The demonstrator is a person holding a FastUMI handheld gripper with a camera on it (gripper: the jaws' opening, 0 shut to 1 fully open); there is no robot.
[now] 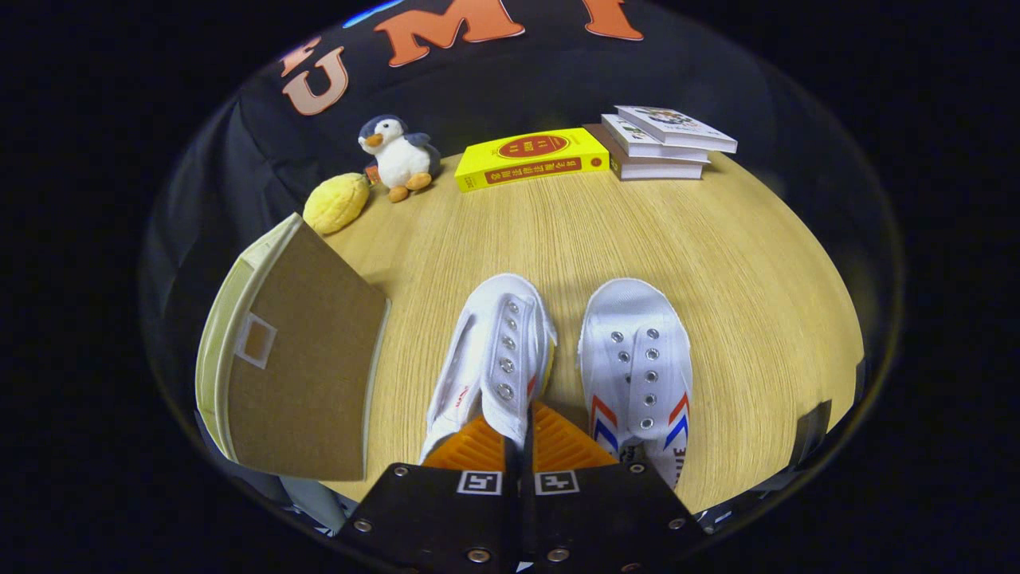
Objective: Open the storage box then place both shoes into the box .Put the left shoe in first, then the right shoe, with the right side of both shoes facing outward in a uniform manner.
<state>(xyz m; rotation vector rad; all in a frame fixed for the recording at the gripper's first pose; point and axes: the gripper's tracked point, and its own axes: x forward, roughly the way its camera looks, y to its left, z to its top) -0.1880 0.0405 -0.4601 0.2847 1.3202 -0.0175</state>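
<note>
Two white canvas shoes lie side by side on the wooden table (717, 255), toes pointing away from me. The left shoe (498, 343) is rolled onto its side, and its inner collar runs down between my fingers. My gripper (519, 426) is shut on that edge, with the pads almost touching. The right shoe (637, 351) lies flat just right of the fingers, showing red and blue stripes near its heel. The storage box (303, 367) stands to the left of the shoes, a brown panel with a small square window in a cream frame turned toward me. Its inside is hidden.
Along the back of the table are a yellow lemon-shaped toy (336, 202), a plush penguin (401, 157), a yellow book (532, 158) and a stack of three books (665, 143). Bare wood lies between them and the shoes. The table drops off to the right.
</note>
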